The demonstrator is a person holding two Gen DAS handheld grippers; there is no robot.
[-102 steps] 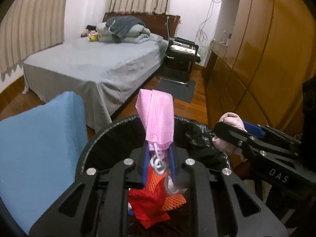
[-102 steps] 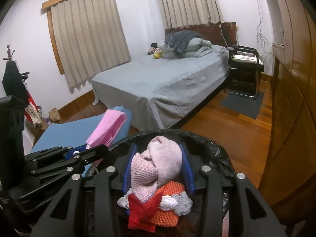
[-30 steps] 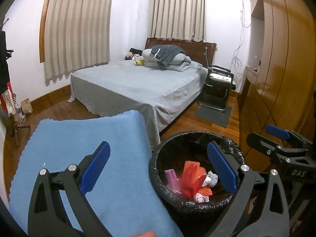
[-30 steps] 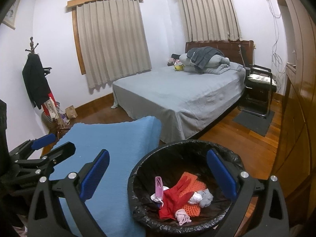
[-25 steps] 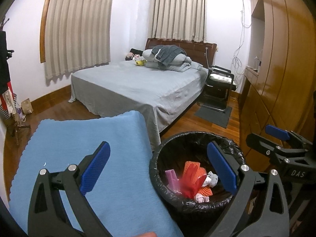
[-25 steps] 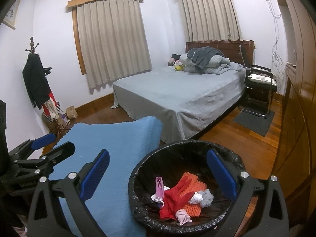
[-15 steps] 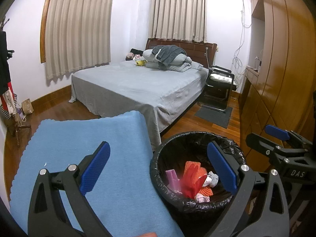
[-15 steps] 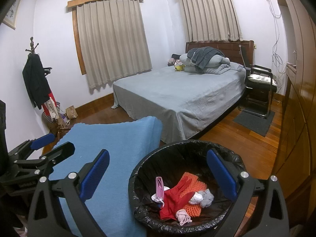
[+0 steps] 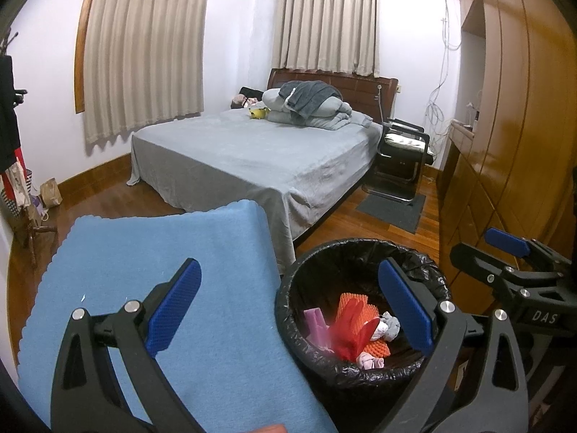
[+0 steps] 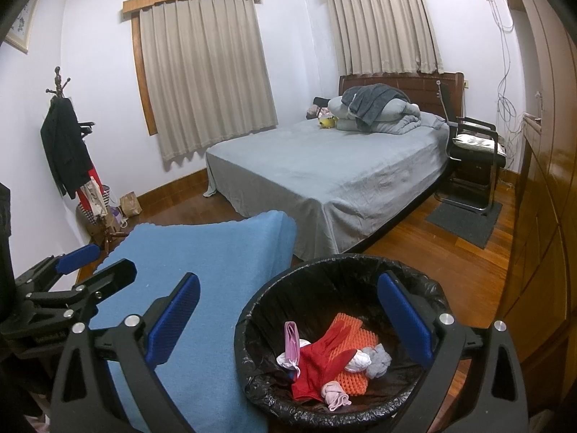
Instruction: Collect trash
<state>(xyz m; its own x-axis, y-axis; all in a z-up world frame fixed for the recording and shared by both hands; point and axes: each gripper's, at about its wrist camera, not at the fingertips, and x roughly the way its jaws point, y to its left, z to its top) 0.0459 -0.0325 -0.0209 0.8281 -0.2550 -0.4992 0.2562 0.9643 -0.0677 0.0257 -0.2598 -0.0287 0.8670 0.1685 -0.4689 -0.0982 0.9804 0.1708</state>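
Gaping hand-held grippers above round, crinkly black-lined bin (image 10: 252,328) of soft scraps (image 10: 326,355)

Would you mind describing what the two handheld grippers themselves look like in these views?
Both are alike: the left gripper and right gripper have black, angular plastic frames with triangular cut-outs and silver screw heads. The jaws are lined with blue pads with a fine dimpled texture. White lettering "DAS" marks the right gripper's body, seen from the left wrist view. No cables or sleeves show.
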